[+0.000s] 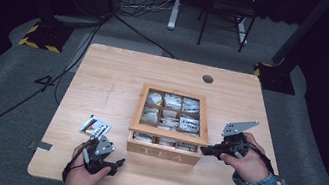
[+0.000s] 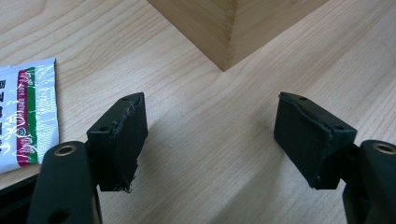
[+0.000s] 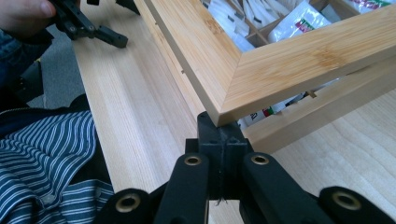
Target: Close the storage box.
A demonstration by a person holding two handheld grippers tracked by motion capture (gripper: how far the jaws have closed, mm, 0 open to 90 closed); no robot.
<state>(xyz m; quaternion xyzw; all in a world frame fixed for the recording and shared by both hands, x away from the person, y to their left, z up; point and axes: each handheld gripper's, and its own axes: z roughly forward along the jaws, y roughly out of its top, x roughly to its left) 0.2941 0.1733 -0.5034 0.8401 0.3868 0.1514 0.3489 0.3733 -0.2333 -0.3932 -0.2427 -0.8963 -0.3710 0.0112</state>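
The wooden tea box (image 1: 164,149) is set near the middle of the table (image 1: 115,71), closer to its front edge, and packets are seen in its compartments through the glazed lid (image 1: 169,133). In the right gripper view, the lid's (image 3: 280,70) front corner is raised off the box wall (image 3: 327,114), and a gap is left through which packets are visible. The right gripper (image 3: 215,128) is pushed under that corner with its jaws pressed together, so the lid is propped rather than pinched. The step in hand is judged to be the lifting of the lid; a further upward swing about the rear hinge edge is called for next, with the box kept from sliding. The right hand (image 1: 248,163) is held level at the box's front right corner. The left gripper (image 1: 116,163) is rested low by the table's front left edge, jaws apart and nothing between them, beside a loose tea sachet (image 1: 95,126).
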